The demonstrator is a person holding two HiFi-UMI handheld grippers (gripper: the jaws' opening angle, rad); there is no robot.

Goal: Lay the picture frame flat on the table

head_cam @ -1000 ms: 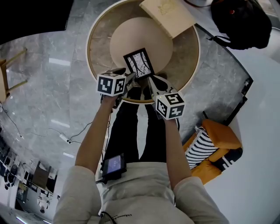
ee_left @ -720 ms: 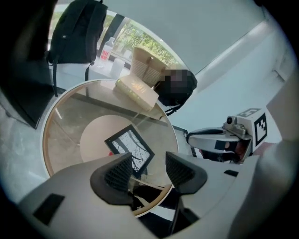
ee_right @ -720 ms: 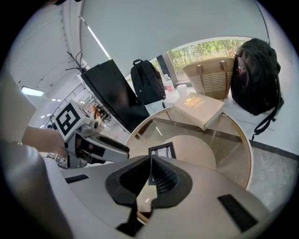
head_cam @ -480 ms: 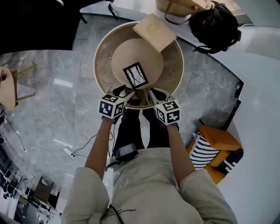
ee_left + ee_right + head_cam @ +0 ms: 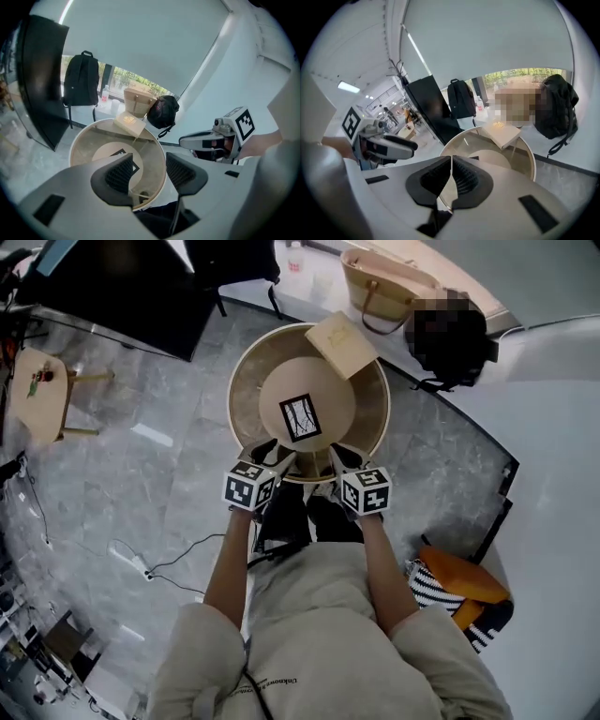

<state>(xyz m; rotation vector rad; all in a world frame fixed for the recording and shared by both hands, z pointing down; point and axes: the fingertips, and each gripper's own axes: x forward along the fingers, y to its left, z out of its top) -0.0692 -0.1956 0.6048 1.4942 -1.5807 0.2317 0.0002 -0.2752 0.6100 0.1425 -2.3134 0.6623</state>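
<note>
The black picture frame (image 5: 300, 418) lies flat on the round inner table top (image 5: 333, 390), its branch print facing up. Both grippers hover at the table's near rim, clear of the frame. My left gripper (image 5: 278, 457) is open with nothing between its jaws (image 5: 149, 171); a corner of the frame (image 5: 123, 153) shows past them. My right gripper (image 5: 335, 457) is shut and empty (image 5: 451, 180), pads pressed together. Each gripper shows in the other's view: the right gripper (image 5: 206, 139) and the left gripper (image 5: 389, 144).
A beige box (image 5: 342, 341) rests across the table's far rim (image 5: 380, 381). Beyond it are a tan handbag (image 5: 380, 282) and a black panel (image 5: 122, 287). A small stool (image 5: 42, 390) stands left, an orange seat with a striped cushion (image 5: 455, 582) right.
Both grippers have drawn back from the frame to the table's near rim. The head view has pulled back and now takes in more of the room. The frame stays flat.
</note>
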